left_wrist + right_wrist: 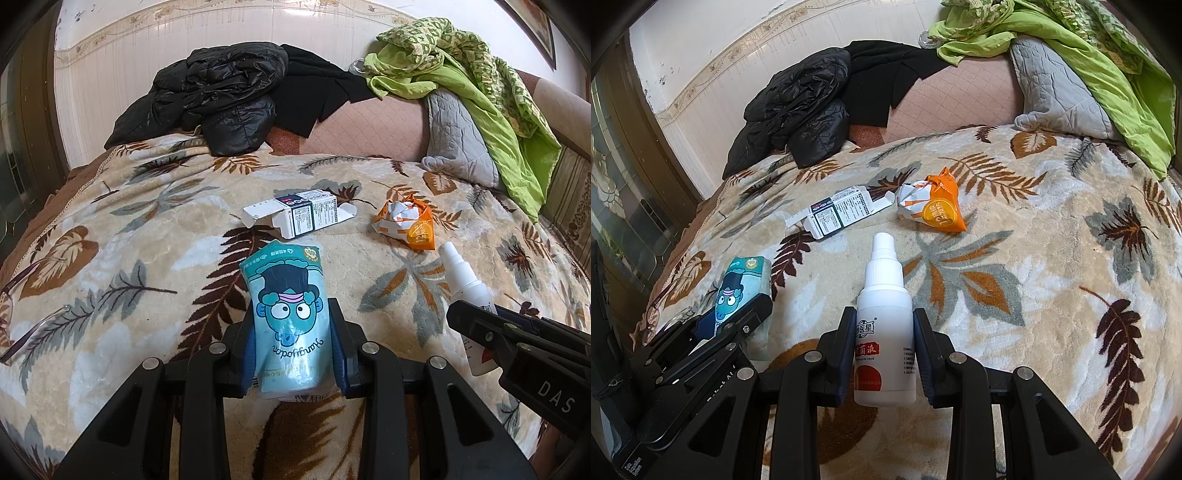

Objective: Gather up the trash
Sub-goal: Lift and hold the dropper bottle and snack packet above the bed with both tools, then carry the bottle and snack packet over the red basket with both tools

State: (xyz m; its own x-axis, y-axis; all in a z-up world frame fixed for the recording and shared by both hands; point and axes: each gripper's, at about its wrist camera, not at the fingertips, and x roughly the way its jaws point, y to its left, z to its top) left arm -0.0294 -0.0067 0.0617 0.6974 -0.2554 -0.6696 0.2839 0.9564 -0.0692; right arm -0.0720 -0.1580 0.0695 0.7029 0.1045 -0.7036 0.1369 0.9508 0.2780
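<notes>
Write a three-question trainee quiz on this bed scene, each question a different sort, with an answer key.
1. True or false: the left gripper is shut on the white spray bottle.
2. Which item lies nearest the orange wrapper on the leaf-pattern blanket? A) the black jacket B) the opened cardboard box C) the grey quilted pillow
3. Fill in: the right gripper holds the spray bottle with its nozzle pointing ____ from the camera.

Key
1. False: it is shut on the teal tissue pack.
2. B
3. Away
</notes>
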